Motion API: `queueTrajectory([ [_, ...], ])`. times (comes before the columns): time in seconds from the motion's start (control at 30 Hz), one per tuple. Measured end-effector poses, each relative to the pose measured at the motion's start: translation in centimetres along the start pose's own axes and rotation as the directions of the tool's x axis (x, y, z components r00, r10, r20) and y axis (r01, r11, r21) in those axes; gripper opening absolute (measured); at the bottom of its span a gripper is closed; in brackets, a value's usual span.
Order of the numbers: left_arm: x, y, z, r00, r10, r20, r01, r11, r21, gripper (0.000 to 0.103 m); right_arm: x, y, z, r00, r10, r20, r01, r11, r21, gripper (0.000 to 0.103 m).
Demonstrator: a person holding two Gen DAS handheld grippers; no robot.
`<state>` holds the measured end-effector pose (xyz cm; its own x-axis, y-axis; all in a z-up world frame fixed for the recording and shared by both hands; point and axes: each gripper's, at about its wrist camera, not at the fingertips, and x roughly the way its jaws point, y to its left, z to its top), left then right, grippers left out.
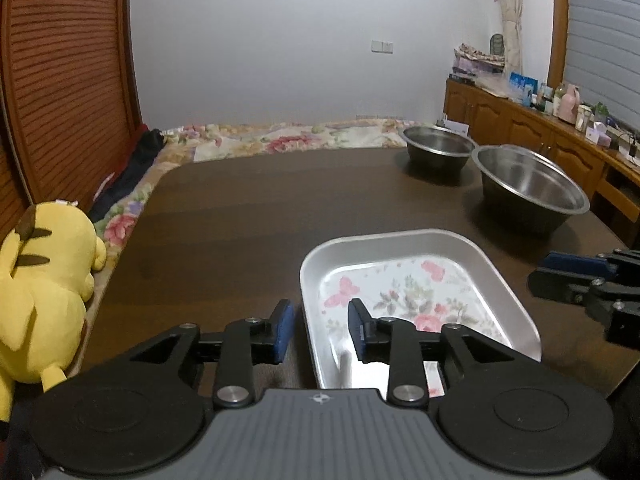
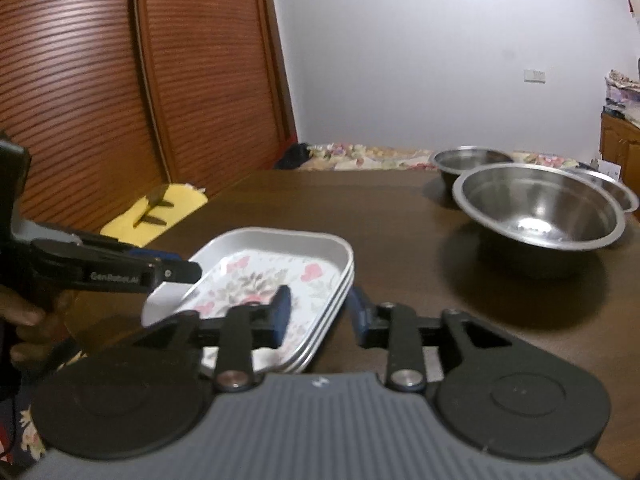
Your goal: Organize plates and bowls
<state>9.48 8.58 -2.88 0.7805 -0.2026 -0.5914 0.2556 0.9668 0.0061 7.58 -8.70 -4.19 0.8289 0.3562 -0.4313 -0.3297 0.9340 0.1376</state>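
Note:
A stack of shallow metal trays (image 1: 400, 236) with a flower-printed bottom rests on the dark wooden table (image 1: 240, 220). My left gripper (image 1: 322, 328) is open and straddles the stack's left rim, its pads clear of the metal. At the opposite side, my right gripper (image 2: 320, 314) is open around the right rim of the trays (image 2: 280, 234), whose stacked edges show there. Each gripper appears in the other's view: the right gripper (image 1: 560, 276) and the left gripper (image 2: 160, 272). Steel bowls (image 1: 528, 188) (image 1: 438, 148) stand farther back on the right; the right wrist view shows three (image 2: 540, 208) (image 2: 468, 160) (image 2: 616, 188).
A yellow plush toy (image 1: 44, 292) lies off the table's left edge, beside a bed with a floral cover (image 1: 280, 136). Slatted wooden doors (image 2: 120, 100) rise on the left. A cluttered wooden sideboard (image 1: 520, 120) runs along the right. A hand (image 2: 24, 312) holds the left gripper.

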Motion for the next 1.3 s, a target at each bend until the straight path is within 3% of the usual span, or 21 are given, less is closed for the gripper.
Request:
queueTrajectory([
  [0.13, -0.1, -0.7, 1.2, 0.999, -0.009, 0.032, 0.009, 1.000, 0.008, 0.043, -1.1, -0.8, 0.8, 0.999, -0.016, 0.043, 0.016, 1.000, 0.005, 0.035],
  [0.33, 0.8, -2.8, 3.1, 0.996, -0.047, 0.070, 0.047, 0.999, 0.006, 0.057, -2.8, -3.1, 1.8, 0.991, -0.078, 0.109, 0.075, 0.997, 0.027, 0.045],
  [0.4, 1.2, -3.7, 3.8, 0.995, -0.067, 0.079, 0.067, 0.998, 0.012, 0.058, -3.2, -4.1, 2.0, 0.985, -0.116, 0.128, 0.114, 0.993, 0.024, 0.051],
  [0.87, 5.5, -10.6, 8.0, 0.979, -0.182, 0.087, 0.175, 0.982, 0.074, 0.061, -3.4, -13.3, 2.5, 0.929, -0.341, 0.145, 0.318, 0.934, 0.162, 0.053],
  [1.3, 9.6, -13.9, 10.9, 0.972, -0.223, 0.072, 0.221, 0.974, 0.039, 0.061, -2.1, -15.8, 2.0, 0.933, -0.352, 0.079, 0.328, 0.918, 0.225, 0.053],
])
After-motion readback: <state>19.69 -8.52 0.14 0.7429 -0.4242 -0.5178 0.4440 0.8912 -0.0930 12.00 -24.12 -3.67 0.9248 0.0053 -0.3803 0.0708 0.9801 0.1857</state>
